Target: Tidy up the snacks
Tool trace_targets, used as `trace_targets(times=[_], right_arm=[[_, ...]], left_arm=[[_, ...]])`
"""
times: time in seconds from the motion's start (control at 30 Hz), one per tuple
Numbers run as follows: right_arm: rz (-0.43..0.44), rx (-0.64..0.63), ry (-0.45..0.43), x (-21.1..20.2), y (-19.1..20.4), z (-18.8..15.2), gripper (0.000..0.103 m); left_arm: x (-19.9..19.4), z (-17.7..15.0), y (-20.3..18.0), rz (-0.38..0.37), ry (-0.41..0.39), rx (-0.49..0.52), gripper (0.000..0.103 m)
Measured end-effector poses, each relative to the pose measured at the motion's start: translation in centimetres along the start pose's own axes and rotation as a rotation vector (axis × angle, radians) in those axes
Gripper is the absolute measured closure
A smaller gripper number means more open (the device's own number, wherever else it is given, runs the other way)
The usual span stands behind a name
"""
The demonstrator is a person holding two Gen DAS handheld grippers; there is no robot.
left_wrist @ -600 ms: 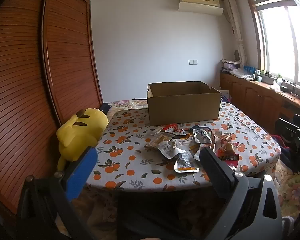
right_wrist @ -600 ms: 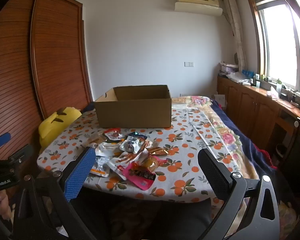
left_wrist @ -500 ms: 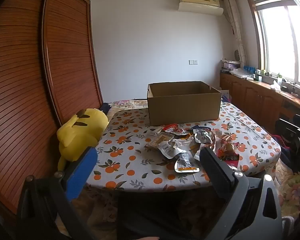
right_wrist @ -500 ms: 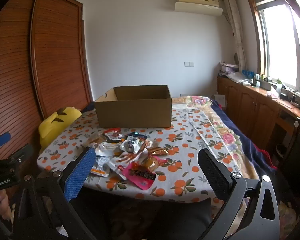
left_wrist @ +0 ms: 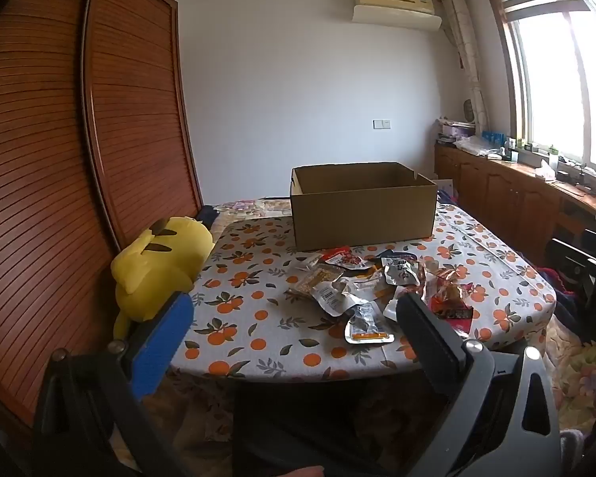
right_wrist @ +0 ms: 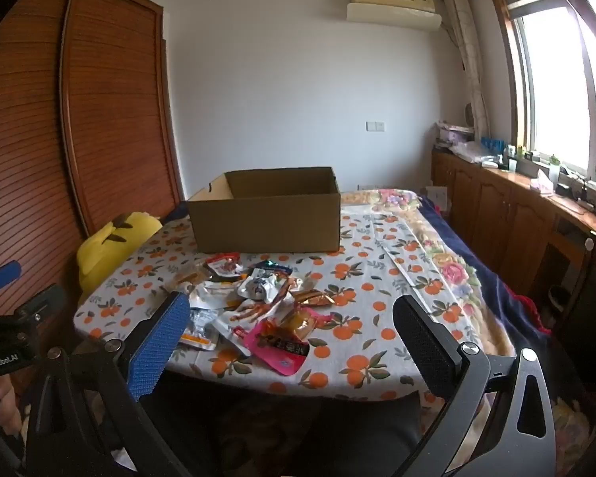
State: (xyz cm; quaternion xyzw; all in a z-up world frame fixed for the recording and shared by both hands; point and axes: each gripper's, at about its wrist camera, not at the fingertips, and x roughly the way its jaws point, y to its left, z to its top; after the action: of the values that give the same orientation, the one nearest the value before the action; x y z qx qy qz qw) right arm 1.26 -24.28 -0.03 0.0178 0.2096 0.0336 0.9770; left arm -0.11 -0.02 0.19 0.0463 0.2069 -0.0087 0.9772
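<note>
A pile of snack packets (left_wrist: 371,284) lies on the orange-patterned tablecloth (left_wrist: 258,298), in front of an open cardboard box (left_wrist: 363,206). The pile (right_wrist: 258,298) and the box (right_wrist: 266,210) also show in the right wrist view, with a pink packet (right_wrist: 284,344) nearest the front edge. My left gripper (left_wrist: 294,330) is open and empty, held back from the table's near edge. My right gripper (right_wrist: 290,334) is open and empty, also short of the table.
A yellow plush toy (left_wrist: 159,266) leans at the table's left side against a wooden slatted wardrobe (left_wrist: 59,159). Wooden cabinets (right_wrist: 516,214) run under the window on the right. The left gripper's body (right_wrist: 8,334) shows at the right view's left edge.
</note>
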Motion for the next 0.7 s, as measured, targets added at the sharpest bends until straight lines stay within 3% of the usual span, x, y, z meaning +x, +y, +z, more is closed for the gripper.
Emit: trace_targets(times=[0.7], right_arm=[[0.002, 0.002, 0.002, -0.17, 0.03, -0.01, 0.000]], left_arm=[[-0.10, 0.10, -0.07, -0.005, -0.003, -0.003, 0.000]])
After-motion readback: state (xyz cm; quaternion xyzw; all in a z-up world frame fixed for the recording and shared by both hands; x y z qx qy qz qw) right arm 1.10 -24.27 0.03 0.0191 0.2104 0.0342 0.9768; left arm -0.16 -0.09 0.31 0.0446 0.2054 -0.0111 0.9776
